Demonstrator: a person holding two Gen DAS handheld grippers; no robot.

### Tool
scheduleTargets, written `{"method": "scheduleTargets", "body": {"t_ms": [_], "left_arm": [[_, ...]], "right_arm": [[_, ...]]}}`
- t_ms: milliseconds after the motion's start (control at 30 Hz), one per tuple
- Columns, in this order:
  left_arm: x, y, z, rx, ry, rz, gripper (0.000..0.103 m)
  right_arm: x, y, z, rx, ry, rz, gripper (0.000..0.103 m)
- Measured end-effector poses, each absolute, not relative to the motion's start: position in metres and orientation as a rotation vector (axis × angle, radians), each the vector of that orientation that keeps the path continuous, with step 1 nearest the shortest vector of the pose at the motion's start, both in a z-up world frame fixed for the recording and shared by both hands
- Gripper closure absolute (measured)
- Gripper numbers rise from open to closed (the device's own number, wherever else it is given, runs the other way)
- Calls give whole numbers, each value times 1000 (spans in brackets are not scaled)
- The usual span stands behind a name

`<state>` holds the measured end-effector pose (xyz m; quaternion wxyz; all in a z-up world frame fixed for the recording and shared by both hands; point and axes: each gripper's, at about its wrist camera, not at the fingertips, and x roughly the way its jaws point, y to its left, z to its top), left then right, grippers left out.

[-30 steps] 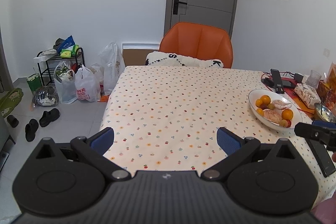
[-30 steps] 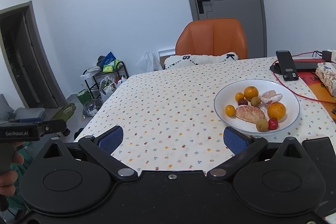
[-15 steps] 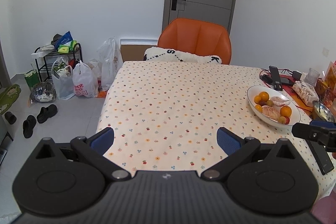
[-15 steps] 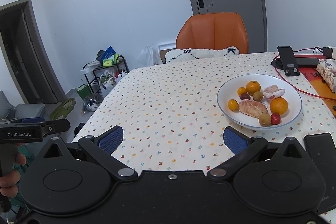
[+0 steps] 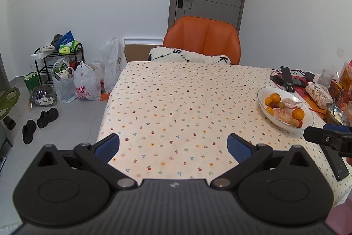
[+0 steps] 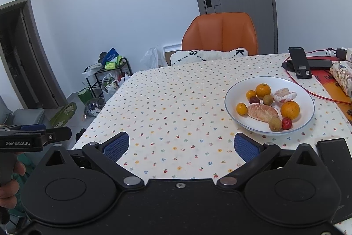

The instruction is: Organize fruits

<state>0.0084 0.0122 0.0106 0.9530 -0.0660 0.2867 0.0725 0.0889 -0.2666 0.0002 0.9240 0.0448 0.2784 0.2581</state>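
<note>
1. On the desk, a white plate holds the fruits.
2. Right gripper: fingers spread, empty; plate ahead, just beyond the right finger.
3. Left gripper: fingers spread, empty; plate well off to their right.

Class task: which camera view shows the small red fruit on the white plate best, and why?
The right wrist view: the small red fruit sits unobstructed at the white plate's near rim, beside a brown fruit. In the left wrist view it is far off, small and partly hidden behind that brown fruit.
</note>
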Motion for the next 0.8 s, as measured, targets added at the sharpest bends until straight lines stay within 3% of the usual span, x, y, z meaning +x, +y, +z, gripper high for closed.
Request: {"method": "scheduleTargets", "body": {"t_ms": [800], "left_arm": [[9, 8, 10, -140, 593, 123, 0]], "right_arm": [[92, -269, -2, 91, 579, 510, 0]]}}
